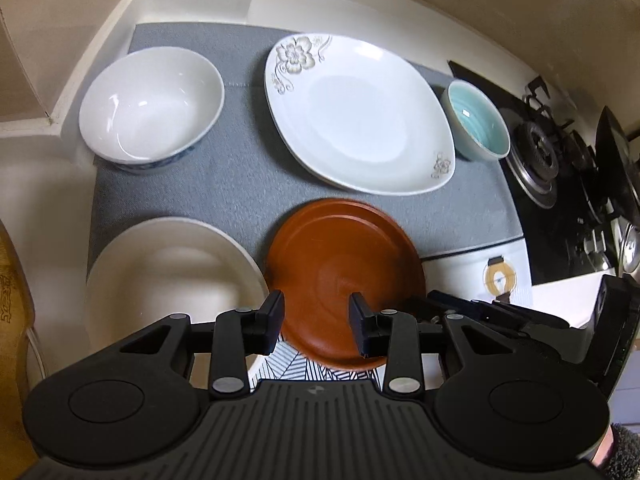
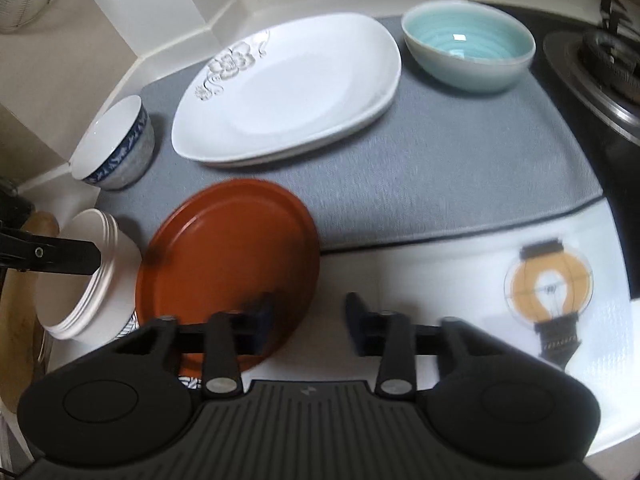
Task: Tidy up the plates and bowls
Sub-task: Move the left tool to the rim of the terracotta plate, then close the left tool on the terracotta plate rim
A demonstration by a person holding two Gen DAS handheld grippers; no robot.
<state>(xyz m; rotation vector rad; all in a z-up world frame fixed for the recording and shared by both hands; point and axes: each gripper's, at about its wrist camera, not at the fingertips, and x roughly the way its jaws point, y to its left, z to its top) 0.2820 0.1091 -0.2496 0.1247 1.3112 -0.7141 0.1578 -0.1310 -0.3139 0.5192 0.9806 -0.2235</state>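
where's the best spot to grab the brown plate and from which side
Judging by its pose, take the brown plate by its thin raised rim at the near edge, which overhangs the grey mat. Come in low from the front so one finger slips under; either gripper, left gripper or right gripper, is open.

Crowded left and back of the grey mat [image 2: 440,168], open room at its right front

The widest bare stretch of mat lies between the brown plate [image 2: 228,264], the flowered white platter [image 2: 296,92] and the teal bowl [image 2: 468,46]; the white counter [image 2: 420,280] in front of it bears only a flat lightbulb sticker [image 2: 548,284]. Leftward, the cream bowl [image 1: 172,272] and the blue-patterned white bowl [image 1: 152,104] crowd the wall corner, with a narrow mat strip between them. The gas burner [image 1: 536,156] bounds the right.
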